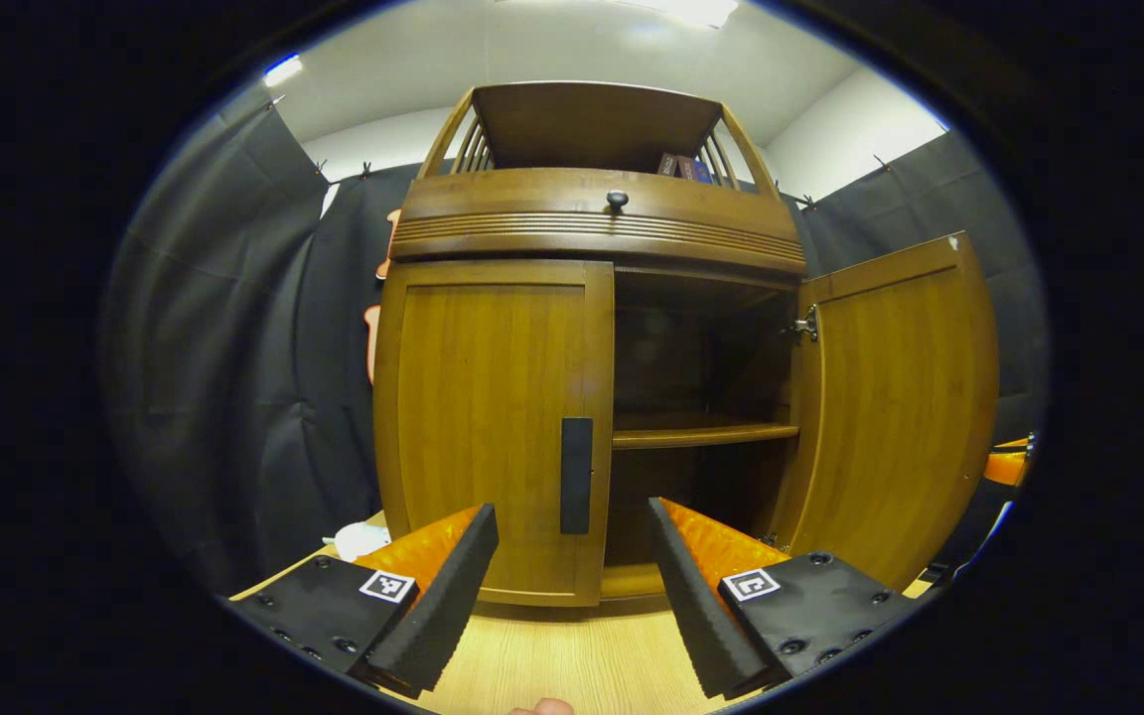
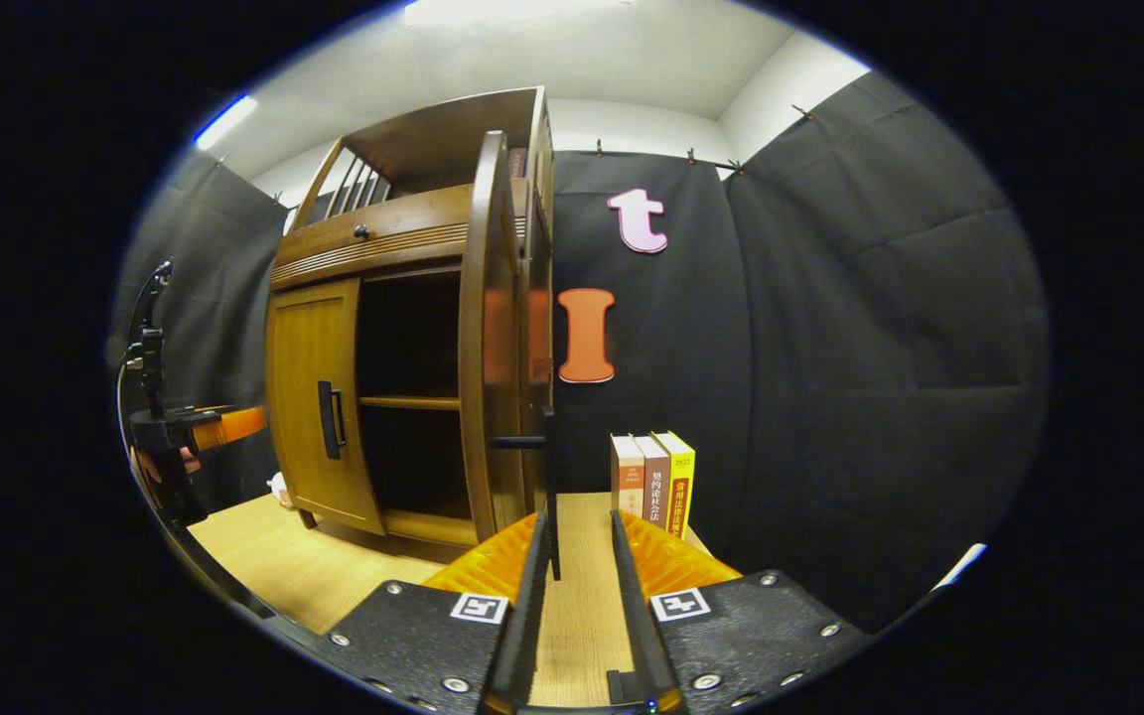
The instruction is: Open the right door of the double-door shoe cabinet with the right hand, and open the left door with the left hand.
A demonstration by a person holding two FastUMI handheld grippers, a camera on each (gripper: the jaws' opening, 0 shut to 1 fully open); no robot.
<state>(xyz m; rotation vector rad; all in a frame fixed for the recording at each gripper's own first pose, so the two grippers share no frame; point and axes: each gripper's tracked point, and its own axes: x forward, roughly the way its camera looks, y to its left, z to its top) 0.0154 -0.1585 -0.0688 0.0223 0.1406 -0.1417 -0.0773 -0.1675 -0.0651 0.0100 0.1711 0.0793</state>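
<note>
With the right door (image 1: 895,407) already swung out, left door (image 1: 493,427) is next: its upright handle (image 1: 576,475) sits dead ahead between the spread fingers of the left gripper (image 1: 572,581). Right gripper (image 2: 577,586) nearly closed around right handle (image 2: 550,497); contact unclear.

Wooden shoe cabinet (image 1: 592,328): right door (image 1: 895,407) wide open, left door (image 1: 493,427) closed.

Three books (image 2: 653,482) stand upright, side by side, on the light wooden table (image 2: 284,566) at lower centre of the right gripper view, before the black cloth wall (image 2: 830,348). A small white object (image 1: 358,541), too blurred to identify, lies lower left in the left gripper view.
</note>
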